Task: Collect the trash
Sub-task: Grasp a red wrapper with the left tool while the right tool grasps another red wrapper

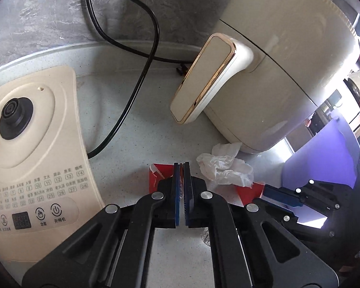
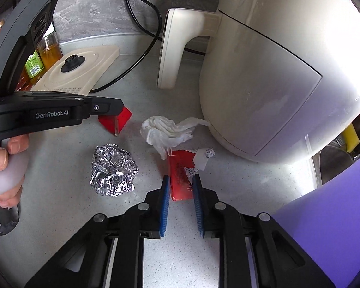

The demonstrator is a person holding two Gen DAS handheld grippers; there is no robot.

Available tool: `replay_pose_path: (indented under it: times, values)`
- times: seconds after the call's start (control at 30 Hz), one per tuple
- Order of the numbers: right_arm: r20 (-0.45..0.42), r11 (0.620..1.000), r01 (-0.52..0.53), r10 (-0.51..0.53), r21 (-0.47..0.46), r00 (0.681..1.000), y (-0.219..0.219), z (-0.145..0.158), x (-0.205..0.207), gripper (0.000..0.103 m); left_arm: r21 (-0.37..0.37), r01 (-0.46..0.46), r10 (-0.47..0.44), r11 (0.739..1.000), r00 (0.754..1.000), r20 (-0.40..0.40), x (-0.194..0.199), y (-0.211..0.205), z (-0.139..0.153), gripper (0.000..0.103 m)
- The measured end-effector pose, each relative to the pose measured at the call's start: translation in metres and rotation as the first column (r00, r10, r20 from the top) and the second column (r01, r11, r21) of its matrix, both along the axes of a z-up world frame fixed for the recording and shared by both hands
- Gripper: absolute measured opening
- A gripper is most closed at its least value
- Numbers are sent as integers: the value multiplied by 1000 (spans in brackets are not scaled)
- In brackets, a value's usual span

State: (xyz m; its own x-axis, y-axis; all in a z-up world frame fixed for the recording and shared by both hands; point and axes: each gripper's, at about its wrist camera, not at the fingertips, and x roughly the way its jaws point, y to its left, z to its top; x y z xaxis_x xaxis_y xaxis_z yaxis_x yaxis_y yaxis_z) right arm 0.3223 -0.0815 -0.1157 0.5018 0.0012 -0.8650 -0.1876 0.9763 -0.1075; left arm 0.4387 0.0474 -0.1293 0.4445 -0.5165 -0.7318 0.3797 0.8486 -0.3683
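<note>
Left wrist view: left tongs (image 1: pixel 182 168) closed, blue pads clamped on a thin red wrapper (image 1: pixel 159 171) that sits just off the speckled table (image 1: pixel 136 129). The right wrist view confirms it: the red wrapper (image 2: pixel 115 121) hangs from the left tongs (image 2: pixel 118 114), one corner low near the table. Contact with the surface cannot be told.

Right tongs (image 2: pixel 180 180) apart, pads either side of a second red wrapper (image 2: pixel 181 175) lying flat on the table (image 2: pixel 60 192). Pads near its edges, not visibly pressing. This wrapper has a torn white end pointing toward the air fryer (image 2: pixel 264 72).

Crumpled white tissue (image 2: pixel 166 129) lies between the two wrappers, touching the far end of the second one, its tail reaching the fryer base. In the left wrist view the tissue (image 1: pixel 224 165) is just right of the left tongs.

Crumpled foil ball (image 2: pixel 114 170) on the table, left of the right tongs, apart from the tissue.

Cream kettle base (image 1: pixel 28 144) to the left, black cord (image 1: pixel 132 76) running behind it. Purple board (image 2: pixel 328 228) at right edge.
</note>
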Motion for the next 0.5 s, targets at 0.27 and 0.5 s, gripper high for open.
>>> replay_pose_path:
  times: [0.27, 0.5]
  values:
    - [64, 995, -26, 20, 95, 998, 1, 28, -25, 17, -23, -41, 43, 999, 995, 89, -38, 17, 42, 3]
    - [118, 984, -88, 70, 156, 991, 3, 60, -46, 17, -37, -128, 132, 991, 980, 150, -78, 36, 71, 3]
